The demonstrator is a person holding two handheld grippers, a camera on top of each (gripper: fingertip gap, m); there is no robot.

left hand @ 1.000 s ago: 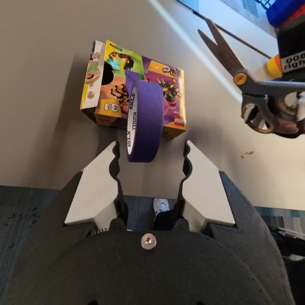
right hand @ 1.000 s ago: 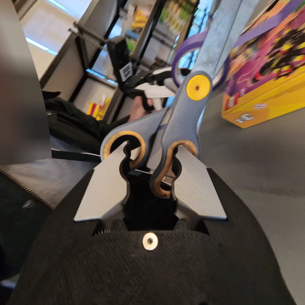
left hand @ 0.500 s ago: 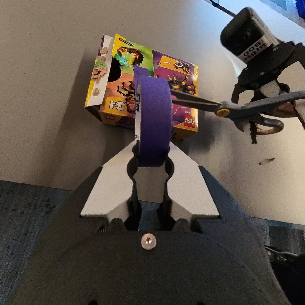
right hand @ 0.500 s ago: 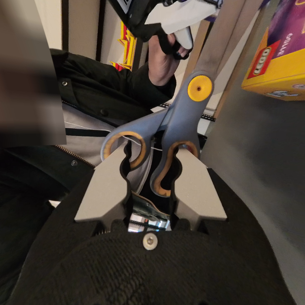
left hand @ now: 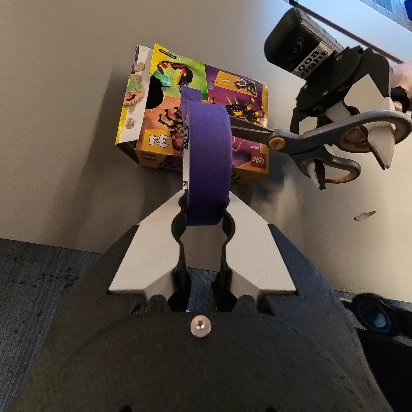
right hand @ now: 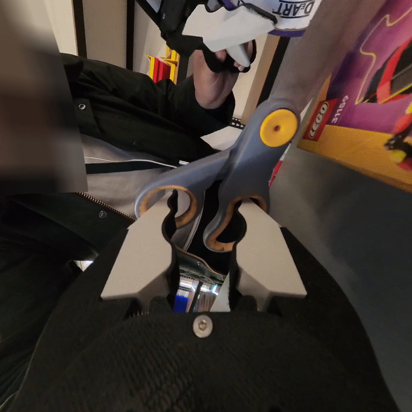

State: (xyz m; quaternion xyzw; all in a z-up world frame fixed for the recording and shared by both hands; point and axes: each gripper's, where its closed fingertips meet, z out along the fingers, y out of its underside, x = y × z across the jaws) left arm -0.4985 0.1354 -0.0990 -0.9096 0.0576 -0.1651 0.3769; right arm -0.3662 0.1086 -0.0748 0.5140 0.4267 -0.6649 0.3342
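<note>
My left gripper (left hand: pixel 205 197) is shut on a purple tape roll (left hand: pixel 207 153) held on edge, with a loose strip (left hand: pixel 190 94) rising from it against a colourful toy box (left hand: pixel 240 89) on the grey table (left hand: pixel 55 111). My right gripper (left hand: pixel 354 147) holds grey and orange scissors (left hand: pixel 296 145); their blades point left and their tips are hidden behind the roll. In the right wrist view my right gripper (right hand: pixel 209 207) has its fingers (right hand: pixel 147 245) inside the handle loops of the scissors (right hand: pixel 245 169), with the box (right hand: pixel 367 124) to the right and the left gripper (right hand: pixel 223 31) above.
A small scrap (left hand: pixel 364 215) lies on the table at the right. Dark carpet (left hand: pixel 33 301) shows below the table's near edge. A person's hand (right hand: pixel 209 87) and black jacket sleeve (right hand: pixel 133 111) are behind the scissors. A blurred patch covers the left of the right wrist view.
My left gripper has closed on the tape roll, which it stood open around a second ago. The right gripper has swung the scissors down from pointing up to pointing sideways behind the roll.
</note>
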